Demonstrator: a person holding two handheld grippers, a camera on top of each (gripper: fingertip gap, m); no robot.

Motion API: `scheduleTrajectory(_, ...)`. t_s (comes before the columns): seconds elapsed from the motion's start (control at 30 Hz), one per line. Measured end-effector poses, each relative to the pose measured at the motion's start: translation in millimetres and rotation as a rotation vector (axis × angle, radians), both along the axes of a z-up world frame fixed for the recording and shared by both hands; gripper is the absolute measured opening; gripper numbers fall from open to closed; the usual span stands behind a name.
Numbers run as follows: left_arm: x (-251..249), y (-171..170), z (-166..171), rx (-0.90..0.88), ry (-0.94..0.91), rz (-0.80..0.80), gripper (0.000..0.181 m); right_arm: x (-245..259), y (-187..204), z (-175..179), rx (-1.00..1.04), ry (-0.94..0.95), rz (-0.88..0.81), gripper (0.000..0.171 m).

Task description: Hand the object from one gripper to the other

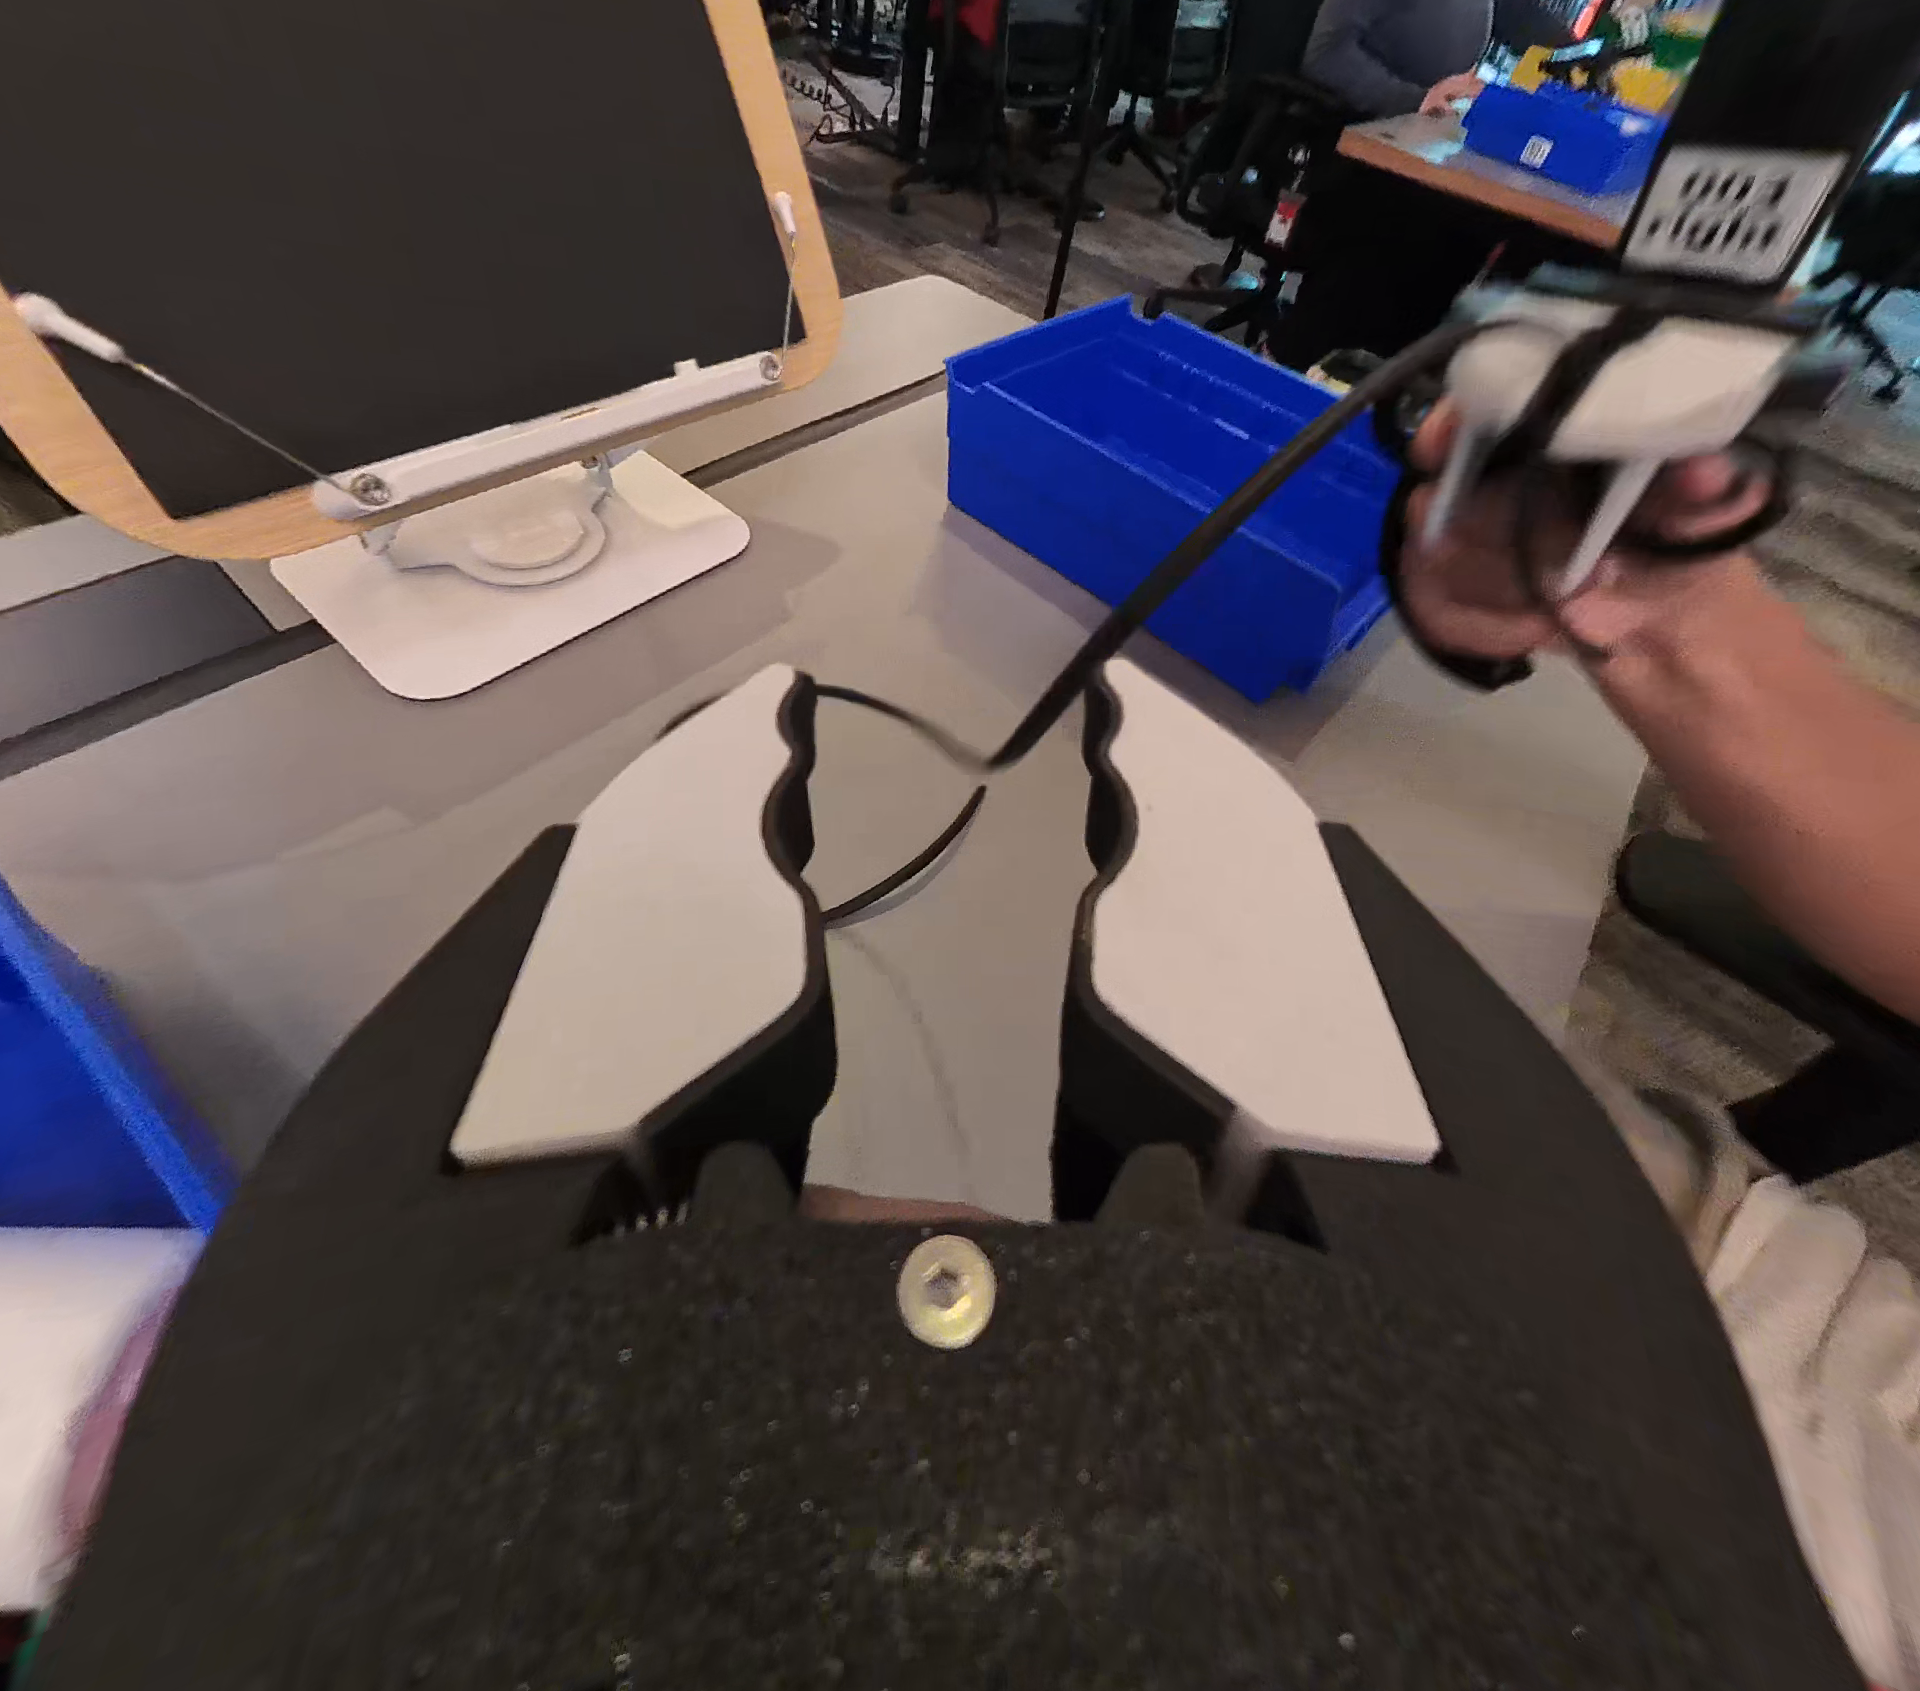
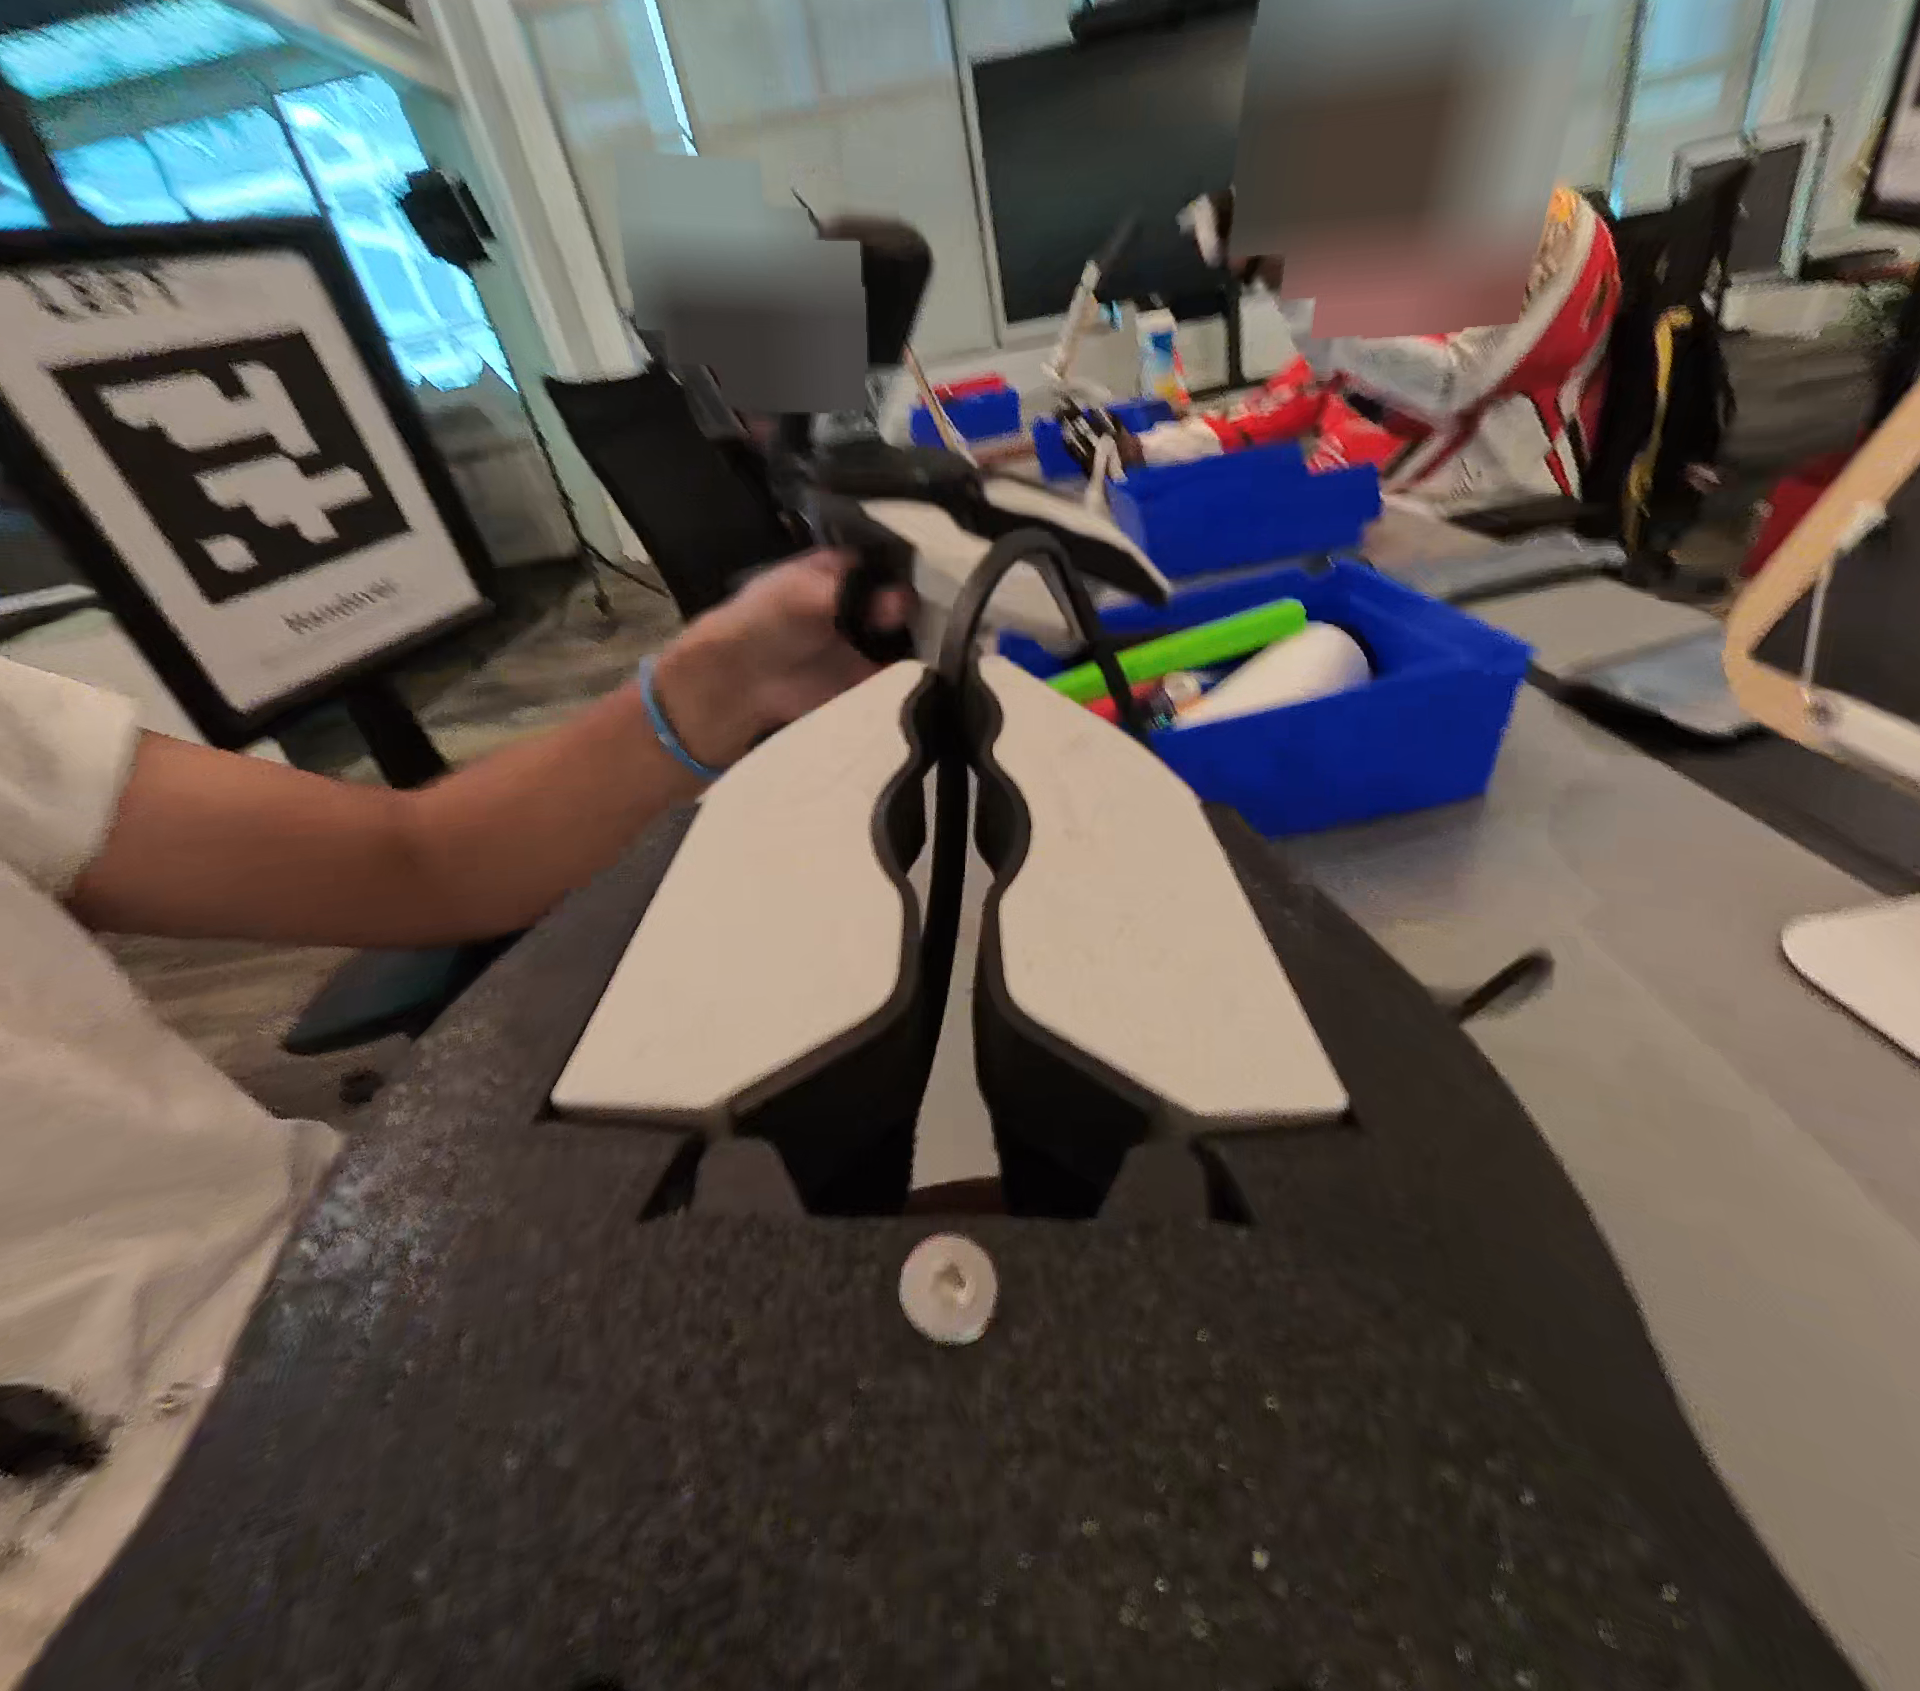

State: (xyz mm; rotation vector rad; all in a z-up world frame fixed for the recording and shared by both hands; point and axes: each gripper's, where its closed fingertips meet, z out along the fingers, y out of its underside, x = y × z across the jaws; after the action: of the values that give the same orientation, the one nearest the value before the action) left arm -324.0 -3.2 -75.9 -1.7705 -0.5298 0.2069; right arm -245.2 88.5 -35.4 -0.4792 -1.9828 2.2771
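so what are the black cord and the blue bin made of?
Cord: looks like rubber- or plastic-jacketed cable, matte black; it bends in a smooth arc from the right hand-held gripper. Bin: likely moulded rigid plastic, slight sheen, crisp ribbed walls.

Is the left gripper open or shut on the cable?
Open. In its own view the left gripper shows a wide gap between its fingers; the cable tip hangs in the gap, while the right gripper clamps it.

Bright, even daylight is admitted through rear windows; edges are bent by fisheye distortion, backgrounds smeared by motion blur
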Motion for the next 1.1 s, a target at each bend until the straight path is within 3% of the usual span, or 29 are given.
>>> scheduleTrajectory(0.13,11,0,0,-0.048,0.050,-0.059,0.052,20,35,47,-0.100,0.072,0.000,0.004)
scheduleTrajectory(0.23,18,6,-5,-0.072,0.047,-0.115,0.055,34,44,74,-0.040,0.190,-0.053,0.004)
scheduleTrajectory(0.53,56,51,-30,-0.099,0.134,-0.324,0.068,56,26,180,0.053,0.378,-0.015,0.004)
scheduleTrajectory(0.77,89,89,-21,-0.026,0.208,-0.369,0.078,46,0,218,0.069,0.371,0.026,0.004)
scheduleTrajectory(0.93,98,108,-13,0.023,0.201,-0.352,0.067,49,-17,222,0.030,0.352,0.073,0.004)
scheduleTrajectory(1.03,98,109,-10,0.039,0.246,-0.331,0.007,43,-21,217,0.050,0.357,0.040,0.004)
scheduleTrajectory(1.1,99,107,-9,0.046,0.233,-0.335,0.006,35,-17,213,0.059,0.345,0.008,0.004)
